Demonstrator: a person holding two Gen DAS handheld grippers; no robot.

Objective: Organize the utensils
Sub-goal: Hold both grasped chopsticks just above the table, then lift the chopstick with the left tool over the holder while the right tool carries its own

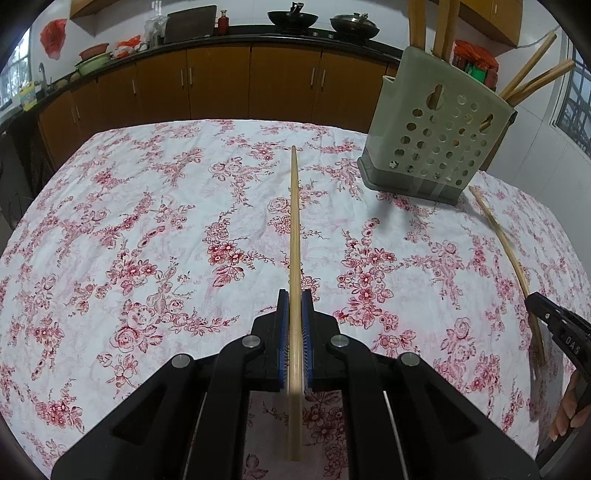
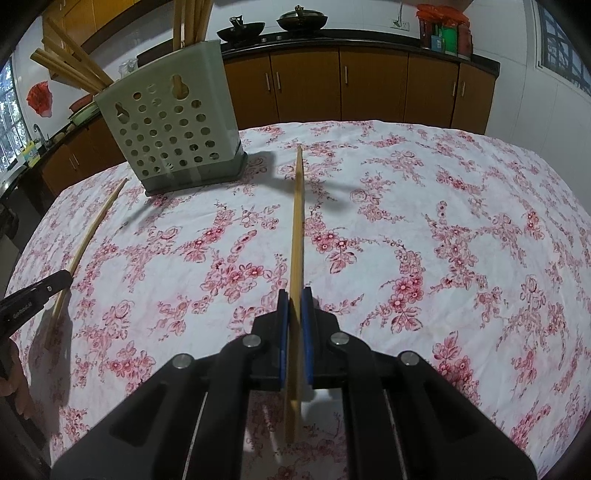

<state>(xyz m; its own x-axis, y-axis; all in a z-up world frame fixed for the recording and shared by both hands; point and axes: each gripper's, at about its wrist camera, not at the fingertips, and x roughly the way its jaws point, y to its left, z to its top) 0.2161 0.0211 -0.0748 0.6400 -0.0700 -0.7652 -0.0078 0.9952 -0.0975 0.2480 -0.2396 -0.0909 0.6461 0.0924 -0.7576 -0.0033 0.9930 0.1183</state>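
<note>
My left gripper (image 1: 294,297) is shut on a wooden chopstick (image 1: 294,229) that points forward above the floral tablecloth. My right gripper (image 2: 294,295) is shut on a second wooden chopstick (image 2: 297,221), also held above the cloth. A pale green perforated utensil holder (image 1: 436,136) stands at the far right in the left wrist view and at the far left in the right wrist view (image 2: 173,129), with several chopsticks (image 2: 70,70) upright in it. Each view shows the other gripper and its chopstick at the edge: the right gripper's chopstick (image 1: 506,251) and the left gripper's chopstick (image 2: 88,236).
The table carries a white cloth with red flowers (image 1: 147,221). Brown kitchen cabinets (image 1: 221,81) with a dark counter run behind, holding woks (image 1: 291,18), bowls and bottles. Windows sit at both sides.
</note>
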